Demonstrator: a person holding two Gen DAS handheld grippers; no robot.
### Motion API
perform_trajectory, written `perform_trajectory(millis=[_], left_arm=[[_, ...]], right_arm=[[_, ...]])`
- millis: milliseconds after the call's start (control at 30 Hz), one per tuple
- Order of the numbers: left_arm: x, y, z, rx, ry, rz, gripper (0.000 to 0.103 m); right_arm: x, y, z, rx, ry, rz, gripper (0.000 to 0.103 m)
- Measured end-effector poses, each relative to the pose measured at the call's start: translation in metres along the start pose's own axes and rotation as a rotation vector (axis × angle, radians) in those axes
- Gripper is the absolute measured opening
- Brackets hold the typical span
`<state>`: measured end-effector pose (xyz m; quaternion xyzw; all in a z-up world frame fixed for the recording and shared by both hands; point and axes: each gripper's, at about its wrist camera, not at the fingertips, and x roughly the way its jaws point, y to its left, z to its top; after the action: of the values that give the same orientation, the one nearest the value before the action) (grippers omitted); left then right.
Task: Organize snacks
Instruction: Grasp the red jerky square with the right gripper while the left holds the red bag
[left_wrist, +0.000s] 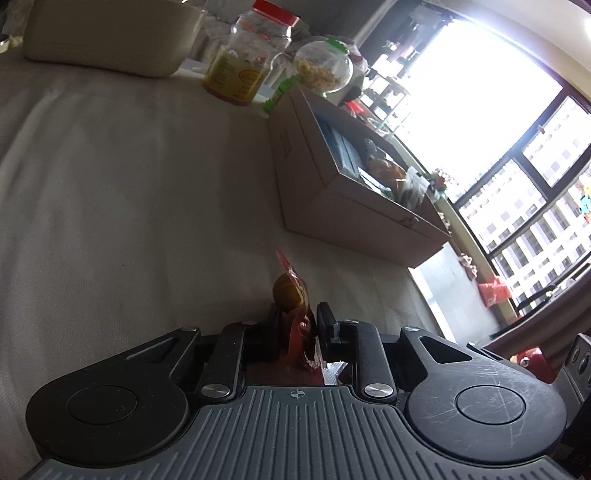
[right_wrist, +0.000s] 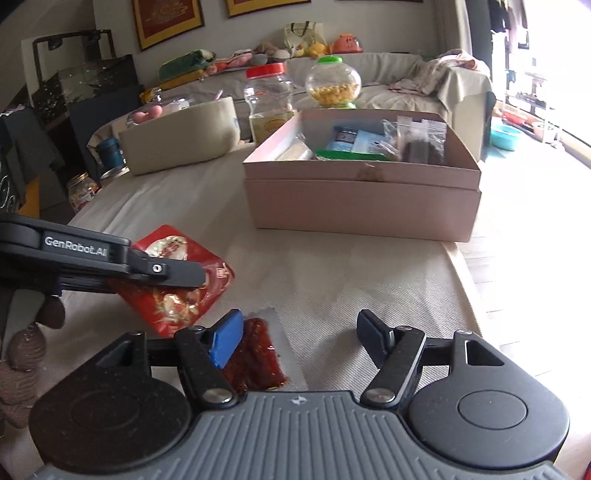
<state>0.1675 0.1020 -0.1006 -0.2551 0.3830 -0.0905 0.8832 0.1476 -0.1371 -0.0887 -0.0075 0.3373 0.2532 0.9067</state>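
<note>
Spread right hand-held gripper (right_wrist: 301, 341) hovers over cloth-covered table (right_wrist: 351, 280); left hand-held gripper (left_wrist: 299, 325) pinches red packet (left_wrist: 295, 306).

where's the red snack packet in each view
Left wrist: red snack packet sits low at centre, seen edge-on, pinched in the left hand-held gripper.
Right wrist: the same packet lies at left of centre, face-on, under the left hand-held gripper.
Shared landmark: the open cardboard box, with the red-lidded jar behind.
</note>
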Motion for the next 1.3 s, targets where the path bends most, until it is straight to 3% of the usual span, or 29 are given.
perform_trajectory(millis=[367,700,867,1033,1100,1233,1300], left_arm=[[-0.003,-0.009,-0.005,0.001,-0.004,0.037,0.024],[0.001,-0.014,-0.01,0.021,0.019,0.046,0.024],[-0.006,-0.014,-0.015,0.028,0.032,0.02,0.023],[-0.018,-0.014,-0.023,0.047,0.028,-0.059,0.023],[-0.016,-0.016,-0.025,0.049,0.045,-0.028,0.023],[-0.032,-0.02,-0.029,0.094,0.005,0.035,0.023],[-0.04,-0.018,-0.03,0.114,-0.007,0.081,0.023]], right_arm=[[-0.005,-0.003,-0.006,0.02,-0.019,0.003,0.072],[-0.001,0.002,-0.004,-0.009,-0.002,0.026,0.086],[0.002,-0.005,-0.002,0.012,0.019,0.112,0.101],[0.002,-0.001,-0.002,0.016,0.034,0.097,0.102],[0.001,0.005,-0.004,-0.016,0.043,0.083,0.103],[-0.004,0.02,-0.011,-0.113,0.068,0.063,0.102],[-0.005,0.031,-0.014,-0.186,0.072,0.036,0.096]])
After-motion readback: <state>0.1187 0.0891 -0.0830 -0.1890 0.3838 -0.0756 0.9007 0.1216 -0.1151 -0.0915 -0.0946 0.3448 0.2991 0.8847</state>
